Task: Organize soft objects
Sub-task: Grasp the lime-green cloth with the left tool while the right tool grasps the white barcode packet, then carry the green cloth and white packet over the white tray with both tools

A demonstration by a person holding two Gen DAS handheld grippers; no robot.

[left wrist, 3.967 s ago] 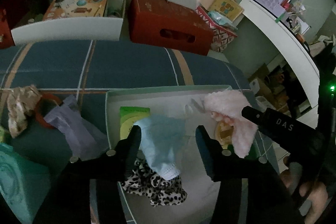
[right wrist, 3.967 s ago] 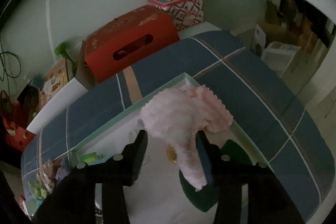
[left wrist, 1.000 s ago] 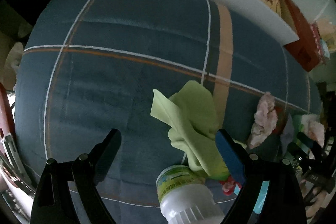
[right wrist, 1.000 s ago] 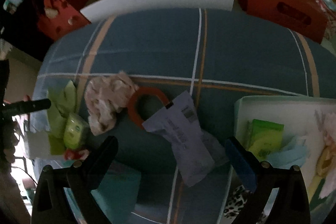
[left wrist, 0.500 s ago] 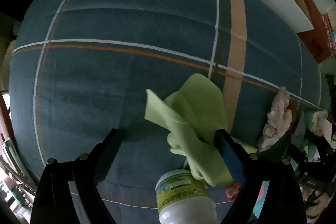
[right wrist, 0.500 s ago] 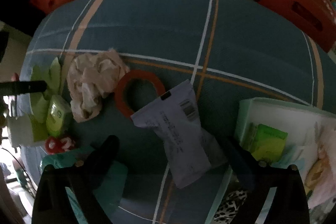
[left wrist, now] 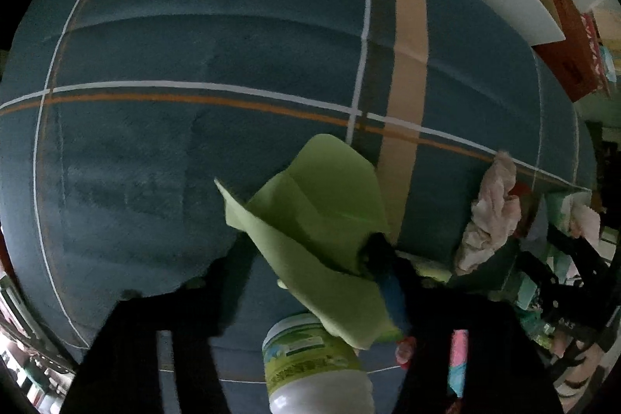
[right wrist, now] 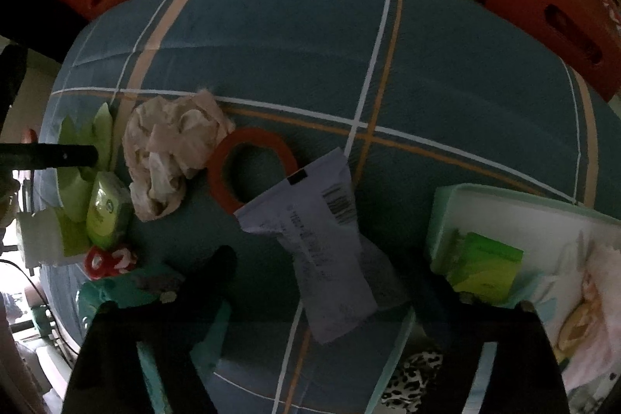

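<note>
I have the left gripper [left wrist: 302,258] coming down on the lime-green cloth [left wrist: 322,216], which lies crumpled at the lower centre of the left wrist view on the blue plaid bedcover [left wrist: 233,45]. Its jaws have just been closing, with the cloth between them; the right finger is buried in a fold, but the picture is blurred there and I cannot tell whether both pads press yet. To do this well I would finish the squeeze on the bunched middle, not the loose upper flap, then lift straight up.

The green-labelled white bottle [left wrist: 310,355] stands just below the cloth, touching its lower edge, so a sideways drag could tip it.

In the right wrist view the right gripper [right wrist: 322,278] hovers over the pale plastic packet [right wrist: 326,239] at centre. Its jaws have just been narrowing, yet both fingers stand clear of the packet: nothing gripped. An orange ring [right wrist: 248,169] sits half under the packet's upper end, beside a crumpled beige cloth [right wrist: 170,150]. The pale green tray [right wrist: 446,204] at lower right already holds a green pack, a leopard-print piece and something pink and fluffy.
</note>
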